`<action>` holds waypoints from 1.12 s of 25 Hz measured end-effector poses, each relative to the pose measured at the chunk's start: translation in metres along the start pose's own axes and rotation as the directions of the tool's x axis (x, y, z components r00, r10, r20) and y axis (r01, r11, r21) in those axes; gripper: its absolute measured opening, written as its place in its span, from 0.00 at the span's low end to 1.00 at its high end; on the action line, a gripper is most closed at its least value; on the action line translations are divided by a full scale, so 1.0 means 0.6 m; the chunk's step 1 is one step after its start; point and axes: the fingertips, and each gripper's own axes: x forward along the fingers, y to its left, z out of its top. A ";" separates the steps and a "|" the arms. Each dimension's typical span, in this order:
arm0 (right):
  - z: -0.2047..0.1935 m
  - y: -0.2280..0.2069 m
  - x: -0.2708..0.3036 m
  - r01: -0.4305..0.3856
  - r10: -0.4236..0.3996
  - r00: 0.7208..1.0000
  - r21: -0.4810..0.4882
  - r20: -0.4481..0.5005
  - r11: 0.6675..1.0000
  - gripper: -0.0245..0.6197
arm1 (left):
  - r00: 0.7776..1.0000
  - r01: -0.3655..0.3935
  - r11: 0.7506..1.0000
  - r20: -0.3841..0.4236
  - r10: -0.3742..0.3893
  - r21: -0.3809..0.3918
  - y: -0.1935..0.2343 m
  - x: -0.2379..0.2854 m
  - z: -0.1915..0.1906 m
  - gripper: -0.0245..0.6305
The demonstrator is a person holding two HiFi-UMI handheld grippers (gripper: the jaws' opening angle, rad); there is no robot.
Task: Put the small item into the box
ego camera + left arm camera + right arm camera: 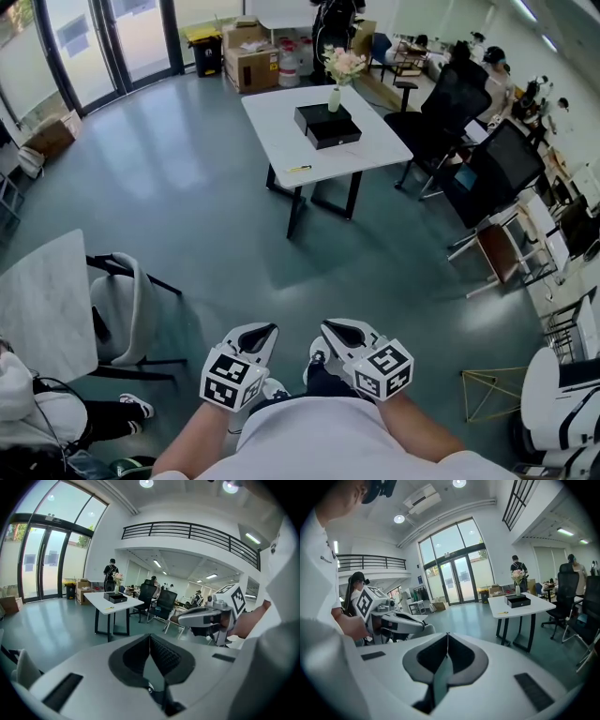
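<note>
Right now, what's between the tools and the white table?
Only bare floor, per the head view; nothing stands between the left tool, the right tool and the table holding the black box.

I am holding my left gripper [270,330] and right gripper [326,326] side by side, close to my body, above the floor [206,187], their fingers [262,336] pointing ahead. The white worktop [277,122] is standing well apart from them, carrying a black box [328,125], a vase of flowers [336,94] just beside it, and a small yellow item [300,169] near its front edge.
</note>
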 end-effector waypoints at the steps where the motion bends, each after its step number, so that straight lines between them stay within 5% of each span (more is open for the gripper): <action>1: 0.004 0.001 0.003 -0.005 0.005 1.000 -0.007 0.001 1.000 0.06 | 1.000 -0.003 1.000 0.000 0.003 -0.004 0.003 0.001 0.001 0.06; 9: 0.031 -0.036 0.055 -0.061 0.061 0.998 -0.025 0.002 0.998 0.06 | 0.999 -0.034 0.999 -0.031 0.033 -0.041 0.039 0.029 0.016 0.06; 14: 0.095 -0.097 0.079 -0.077 0.080 0.996 -0.067 0.047 0.995 0.06 | 0.997 -0.080 0.996 -0.017 0.079 -0.034 0.082 0.066 0.077 0.06; 22: 0.148 -0.246 0.070 -0.059 0.065 0.994 -0.067 0.088 0.996 0.06 | 0.996 -0.089 0.996 0.025 0.089 0.006 0.099 0.213 0.195 0.06; 28: 0.141 -0.352 0.034 -0.019 0.022 0.995 -0.030 0.092 0.999 0.06 | 0.999 -0.028 0.999 0.032 0.027 0.035 0.051 0.337 0.248 0.06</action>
